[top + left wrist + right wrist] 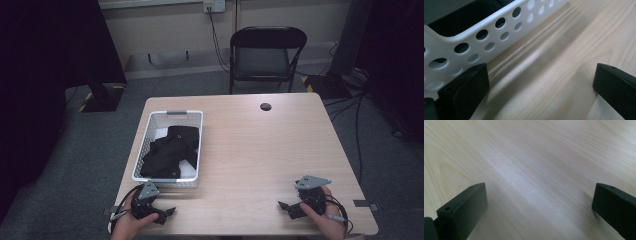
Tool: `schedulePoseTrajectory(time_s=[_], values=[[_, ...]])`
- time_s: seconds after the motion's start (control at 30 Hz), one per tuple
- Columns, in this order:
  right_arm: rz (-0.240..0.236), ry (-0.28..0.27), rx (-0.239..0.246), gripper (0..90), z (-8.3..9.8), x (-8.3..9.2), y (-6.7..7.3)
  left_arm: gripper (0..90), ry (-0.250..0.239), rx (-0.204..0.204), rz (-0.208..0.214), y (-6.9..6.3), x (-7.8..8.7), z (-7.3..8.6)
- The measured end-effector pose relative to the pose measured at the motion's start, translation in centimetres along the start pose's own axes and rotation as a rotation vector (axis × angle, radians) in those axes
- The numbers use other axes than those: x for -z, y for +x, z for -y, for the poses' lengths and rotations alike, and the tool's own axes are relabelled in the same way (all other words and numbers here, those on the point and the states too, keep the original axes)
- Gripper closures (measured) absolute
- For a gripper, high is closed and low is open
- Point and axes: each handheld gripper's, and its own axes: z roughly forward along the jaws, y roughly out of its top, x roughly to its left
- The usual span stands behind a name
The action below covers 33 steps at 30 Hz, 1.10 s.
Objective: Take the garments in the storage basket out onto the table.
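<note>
My left claw [167,214] gapes empty just beside the basket [145,145]; my right claw [286,208] gapes too, over bare table [250,150].

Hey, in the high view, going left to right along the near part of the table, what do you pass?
Left gripper → white basket holding the black cloth → bare stretch of table → right gripper.
</note>
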Motion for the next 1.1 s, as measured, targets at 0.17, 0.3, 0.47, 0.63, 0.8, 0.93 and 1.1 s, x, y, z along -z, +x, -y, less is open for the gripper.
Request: schedulePoseTrajectory(time_s=[0.17,0.3,0.47,0.63,0.8,0.93,1.1], values=[[0.000,0.000,0.000,0.0,0.0,0.0,0.0,0.3,0.019,0.004,0.002,0.0,0.1,-0.2],[-0.001,0.000,0.001,0.0,0.0,0.0,0.0,2.2,0.028,0.026,0.013,0.0,0.2,-0.4],[-0.002,0.000,0.001,0.0,0.0,0.0,0.0,2.5,0.022,0.076,0.022,0.2,1.0,-0.4],[-0.002,0.000,0.001,0.0,0.0,0.0,0.0,2.8,0.026,0.096,0.034,0.4,2.1,-0.2],[-0.002,0.000,0.001,0.0,0.0,0.0,0.0,2.7,0.007,0.123,0.011,0.9,3.0,-0.1],[-0.002,0.000,0.001,0.0,0.0,0.0,0.0,2.7,-0.003,0.146,0.010,1.1,3.6,-0.2],[-0.002,0.000,0.001,0.0,0.0,0.0,0.0,3.9,-0.013,0.158,0.009,1.2,4.4,-0.8]])
